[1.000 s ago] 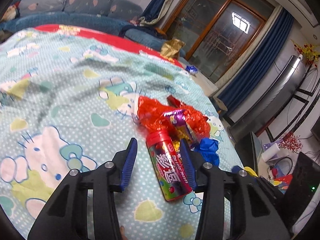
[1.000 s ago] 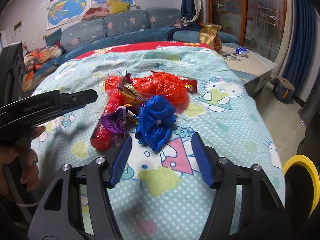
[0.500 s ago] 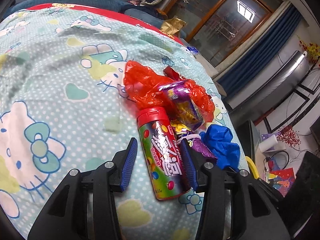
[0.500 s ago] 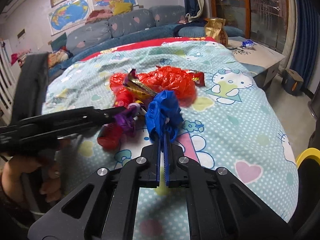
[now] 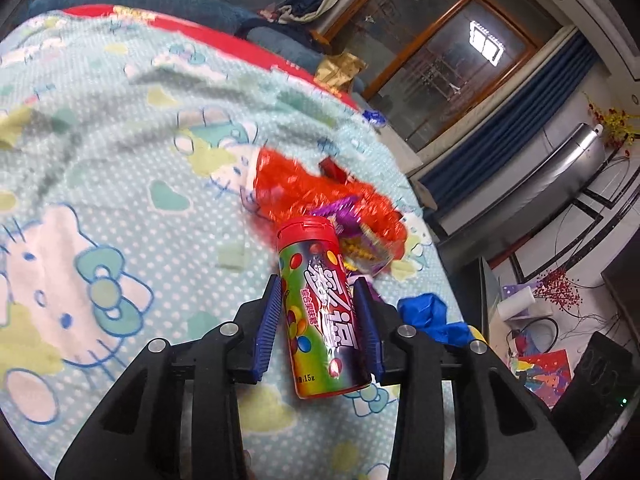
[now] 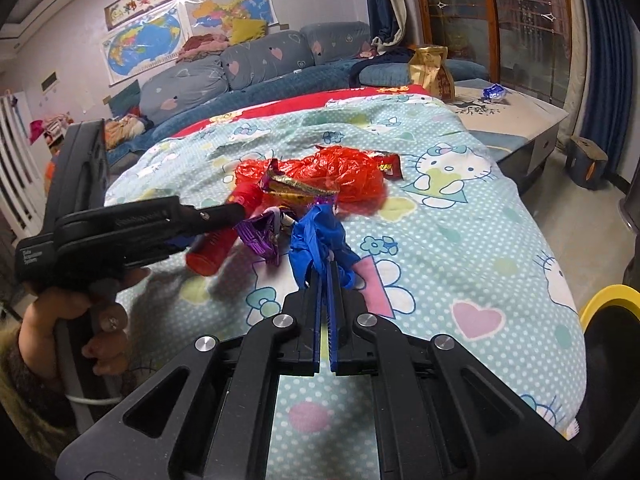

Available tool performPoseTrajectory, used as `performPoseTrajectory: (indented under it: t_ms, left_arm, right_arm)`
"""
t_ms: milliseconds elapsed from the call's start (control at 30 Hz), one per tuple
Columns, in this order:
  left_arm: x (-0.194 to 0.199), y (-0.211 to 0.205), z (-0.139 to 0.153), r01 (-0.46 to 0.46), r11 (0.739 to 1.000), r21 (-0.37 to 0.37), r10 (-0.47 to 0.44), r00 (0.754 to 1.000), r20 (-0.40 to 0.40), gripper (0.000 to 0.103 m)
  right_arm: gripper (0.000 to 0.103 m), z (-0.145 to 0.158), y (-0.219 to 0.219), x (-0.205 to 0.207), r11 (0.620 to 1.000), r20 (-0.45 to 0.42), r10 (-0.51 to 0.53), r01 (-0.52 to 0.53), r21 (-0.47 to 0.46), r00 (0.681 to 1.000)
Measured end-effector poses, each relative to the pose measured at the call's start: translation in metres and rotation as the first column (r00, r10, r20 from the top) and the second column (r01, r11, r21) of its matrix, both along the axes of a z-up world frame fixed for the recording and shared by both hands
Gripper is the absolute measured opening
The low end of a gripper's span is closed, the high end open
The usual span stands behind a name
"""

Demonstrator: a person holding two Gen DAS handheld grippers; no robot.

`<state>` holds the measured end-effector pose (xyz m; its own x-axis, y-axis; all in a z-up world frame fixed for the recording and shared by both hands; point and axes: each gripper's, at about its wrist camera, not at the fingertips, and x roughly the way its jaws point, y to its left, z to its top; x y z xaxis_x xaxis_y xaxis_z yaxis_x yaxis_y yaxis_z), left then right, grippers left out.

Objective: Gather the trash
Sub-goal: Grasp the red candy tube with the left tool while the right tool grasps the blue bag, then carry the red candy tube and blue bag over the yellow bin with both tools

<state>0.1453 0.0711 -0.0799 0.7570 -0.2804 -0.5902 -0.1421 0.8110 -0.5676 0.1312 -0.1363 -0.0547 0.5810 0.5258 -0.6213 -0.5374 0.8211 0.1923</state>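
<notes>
A candy tube (image 5: pixel 320 308) with a red cap lies between the blue pads of my left gripper (image 5: pixel 316 280). The jaws are closing and both pads touch its sides. In the right wrist view the same tube (image 6: pixel 212 250) hangs tilted in the left gripper (image 6: pixel 236 216), which a hand holds. My right gripper (image 6: pixel 326 276) is shut on a crumpled blue plastic bag (image 6: pixel 316 236), pinched at its near end. Behind them on the bed lie a red plastic bag (image 6: pixel 340 176), a gold-and-purple snack wrapper (image 6: pixel 296 186) and a purple foil wrapper (image 6: pixel 260 234).
The Hello Kitty bedspread (image 6: pixel 460 240) covers the bed. A yellow rim (image 6: pixel 608 300) shows past its right edge. A gold bag (image 6: pixel 432 70) and a low side table (image 6: pixel 520 108) stand at the far right, and a sofa with cushions (image 6: pixel 260 60) runs behind.
My right gripper went from open around the blue bag to shut on it. The left jaws narrowed onto the candy tube, whose capped end now points further up.
</notes>
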Motion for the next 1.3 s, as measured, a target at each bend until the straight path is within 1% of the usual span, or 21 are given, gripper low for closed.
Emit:
performPoseTrajectory:
  t_ms: [167,333,500,1033,1300]
  left_arm:
    - [-0.012,-0.002,0.023,-0.004,0.999,0.043,0.001,0.998,0.064,0.035]
    - [-0.024,-0.008,0.046,0.01,0.997,0.072,-0.019,0.991,0.133,0.034]
    - [-0.03,-0.02,0.061,0.035,0.996,0.087,-0.05,0.984,0.173,0.034]
    - [-0.035,-0.059,0.072,0.135,0.984,0.115,-0.157,0.965,0.21,0.034]
    - [-0.038,-0.076,0.073,0.181,0.975,0.13,-0.205,0.956,0.212,0.034]
  right_arm:
    - [0.001,0.006,-0.006,-0.003,1.0,0.011,-0.006,0.006,0.014,1.0]
    - [0.001,0.013,-0.012,-0.007,1.0,0.031,-0.017,0.016,0.018,0.999]
    - [0.001,0.02,-0.021,-0.011,0.999,0.044,-0.029,0.028,0.027,0.999]
    - [0.001,0.043,-0.049,-0.023,0.996,0.093,-0.071,0.065,0.062,0.993]
    - [0.001,0.049,-0.068,-0.025,0.991,0.104,-0.119,0.112,0.07,0.988]
